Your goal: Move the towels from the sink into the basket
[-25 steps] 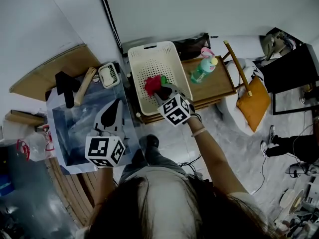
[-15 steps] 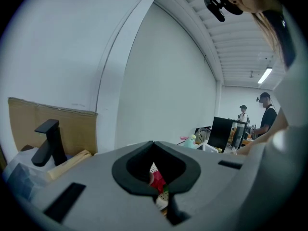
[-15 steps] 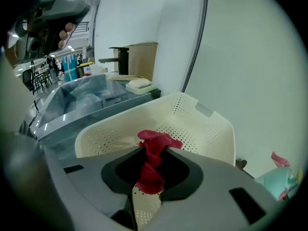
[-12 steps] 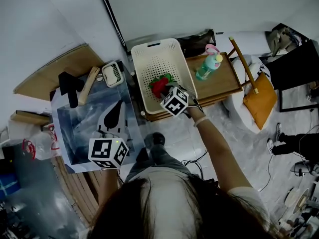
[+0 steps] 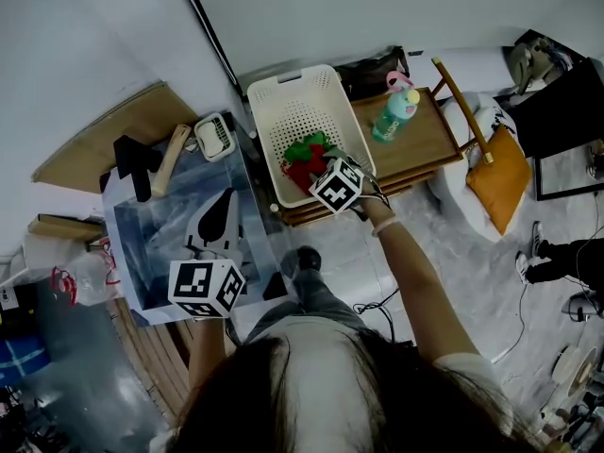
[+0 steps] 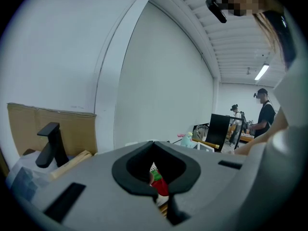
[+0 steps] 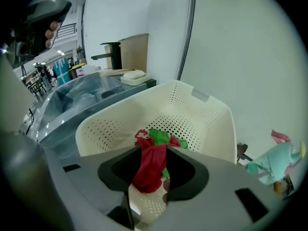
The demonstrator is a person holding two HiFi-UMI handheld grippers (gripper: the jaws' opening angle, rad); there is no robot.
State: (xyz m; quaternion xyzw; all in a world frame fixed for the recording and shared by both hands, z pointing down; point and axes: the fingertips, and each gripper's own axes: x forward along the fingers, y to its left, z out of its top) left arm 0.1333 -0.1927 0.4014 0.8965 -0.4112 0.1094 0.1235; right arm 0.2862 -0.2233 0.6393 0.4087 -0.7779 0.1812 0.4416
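Observation:
A white perforated basket point(image 5: 274, 92) stands on a low wooden table point(image 5: 420, 154). My right gripper point(image 5: 319, 166) hangs over the basket's near part. Its jaws are opening, and a red towel point(image 7: 150, 167) still hangs loosely in the gap between them. A green towel point(image 7: 161, 137) lies just behind it against the basket floor. The basket point(image 7: 211, 109) fills the right gripper view point(image 7: 154, 148). My left gripper point(image 5: 219, 217) is shut and empty above the sink point(image 5: 127, 253). In the left gripper view point(image 6: 155, 196) only the far red towel point(image 6: 160, 186) shows past the jaws.
A black faucet point(image 5: 132, 163), a wooden brush point(image 5: 170, 157) and a soap dish point(image 5: 214, 135) sit at the sink's back. A green bottle point(image 5: 394, 111) stands on the table right of the basket. An orange cushion point(image 5: 495, 177) lies on a white chair farther right.
My right gripper has carried the red towel a little farther over the basket, and the green cloth now shows beside it. The left gripper has stayed over the sink.

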